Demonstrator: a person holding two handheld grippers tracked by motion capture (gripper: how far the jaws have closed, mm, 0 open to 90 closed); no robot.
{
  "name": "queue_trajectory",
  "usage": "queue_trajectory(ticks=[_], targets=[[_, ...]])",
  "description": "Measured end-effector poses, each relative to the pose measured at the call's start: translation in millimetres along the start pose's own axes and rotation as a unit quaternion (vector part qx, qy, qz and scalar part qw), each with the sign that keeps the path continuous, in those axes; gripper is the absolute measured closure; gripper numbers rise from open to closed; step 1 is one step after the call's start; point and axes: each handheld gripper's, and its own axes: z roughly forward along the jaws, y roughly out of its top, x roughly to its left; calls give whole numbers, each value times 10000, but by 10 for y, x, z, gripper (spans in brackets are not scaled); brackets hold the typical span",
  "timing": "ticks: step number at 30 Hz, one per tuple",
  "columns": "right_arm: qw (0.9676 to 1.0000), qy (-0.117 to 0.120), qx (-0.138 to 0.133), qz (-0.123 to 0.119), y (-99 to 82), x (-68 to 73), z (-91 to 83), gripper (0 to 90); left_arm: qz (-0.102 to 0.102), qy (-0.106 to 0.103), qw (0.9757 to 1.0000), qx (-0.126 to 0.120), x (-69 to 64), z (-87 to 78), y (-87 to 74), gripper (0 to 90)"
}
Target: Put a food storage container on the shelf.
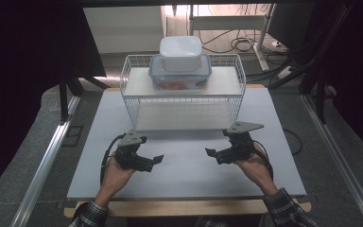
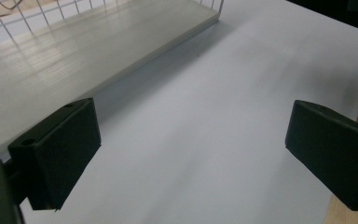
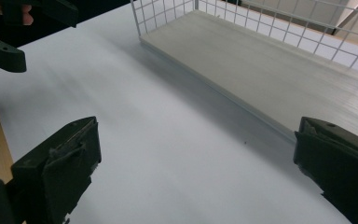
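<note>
The room is dim, dark at both sides of the high view, with the brightest patch glaring behind the wire rack (image 1: 182, 90). The white bench (image 1: 184, 156) catches soft, even light and faint shadows. In both gripper views the near black jaws look soft and slightly blurred, and the rack's shelf (image 3: 279, 70) casts a grey shadow.

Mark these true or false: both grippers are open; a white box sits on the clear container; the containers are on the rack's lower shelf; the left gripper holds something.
1. Both the left gripper and the right gripper are open. True.
2. A white box sits on the clear container. True.
3. Both containers are on the lower shelf. False: they stand on the wire rack's top shelf.
4. The left gripper holds something. False: its fingers are empty.
</note>
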Motion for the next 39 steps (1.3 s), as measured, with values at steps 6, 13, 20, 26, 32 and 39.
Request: queue_trajectory(ticks=[6,13,20,26,32,39], targets=[[9999,-96,11,42,-87,-21,-89,8,-51,58,10000,-11,-6,-54,-80,30],[9998,-175,-12,78,-169,-39,-172,9,-37,168,9998,-29,-13,-146,-145,30],[9996,-251,28,131,-285,-47,-226,9,-88,288,9995,-33,-4,-220,-240,30],[9993,-308,7,188,-393,-69,-267,9,-98,381,9992,3,-9,-246,-319,30],[9990,-358,11,250,-492,-81,-309,9,-49,439,9990,54,-28,-248,-398,30],[9987,-399,5,327,-612,-100,-353,9,-83,430,9989,145,-36,-227,-503,26]])
